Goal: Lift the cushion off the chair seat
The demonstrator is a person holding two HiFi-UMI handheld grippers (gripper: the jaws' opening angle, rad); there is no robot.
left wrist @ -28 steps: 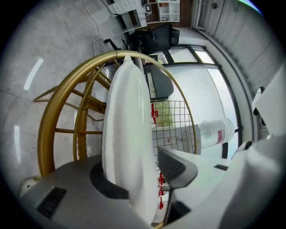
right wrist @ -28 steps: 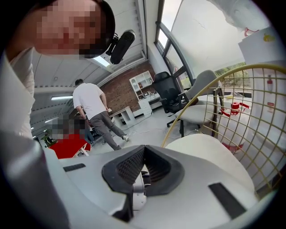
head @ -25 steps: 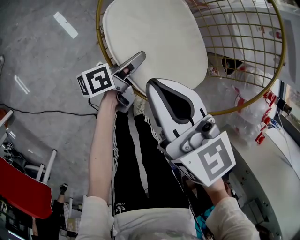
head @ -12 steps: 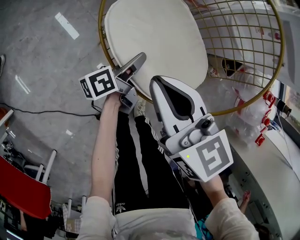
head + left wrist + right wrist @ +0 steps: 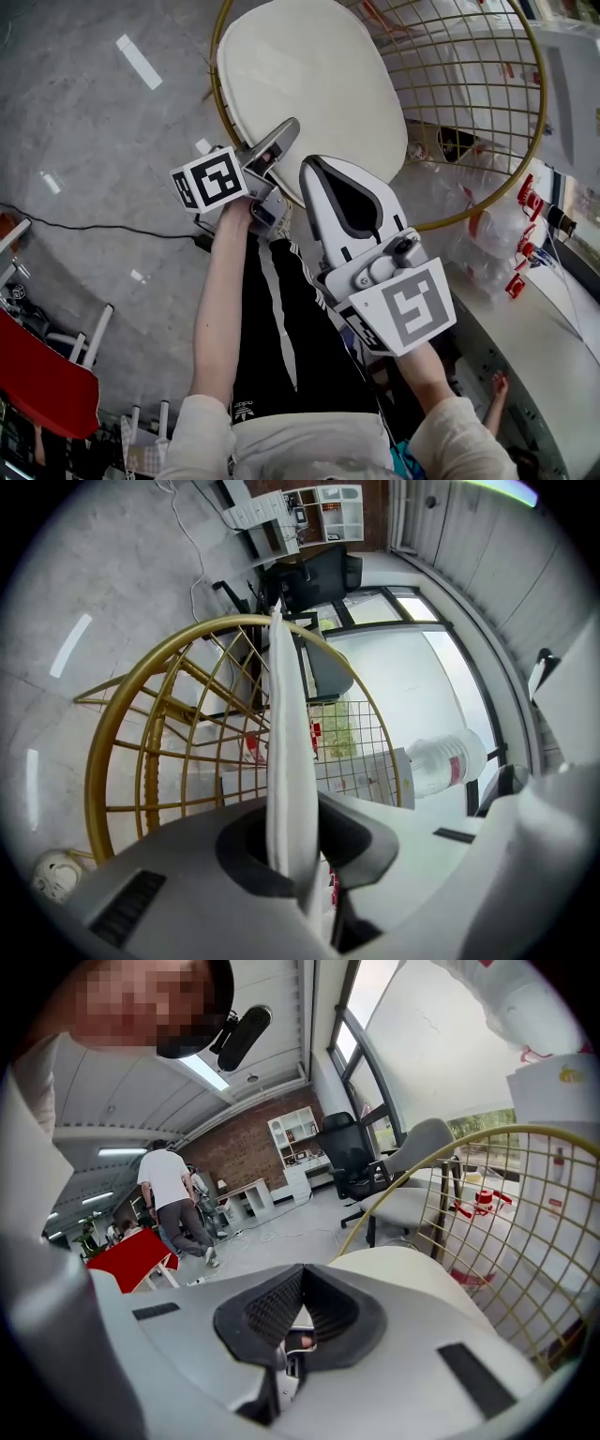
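A round, cream-white padded fabric cushion (image 5: pixel 309 89) with a piped seam round its rim lies flat inside the round gold wire chair (image 5: pixel 473 214). It fills most of the hoop, with the wire grid of the chair rising behind its far side. Its near edge sits between the jaws of the left gripper (image 5: pixel 284 134), which are closing on it and pinching the rim. From there the cushion stretches straight away from that gripper, seen edge-on as a thin pale slab. Its top is smooth and unwrinkled.
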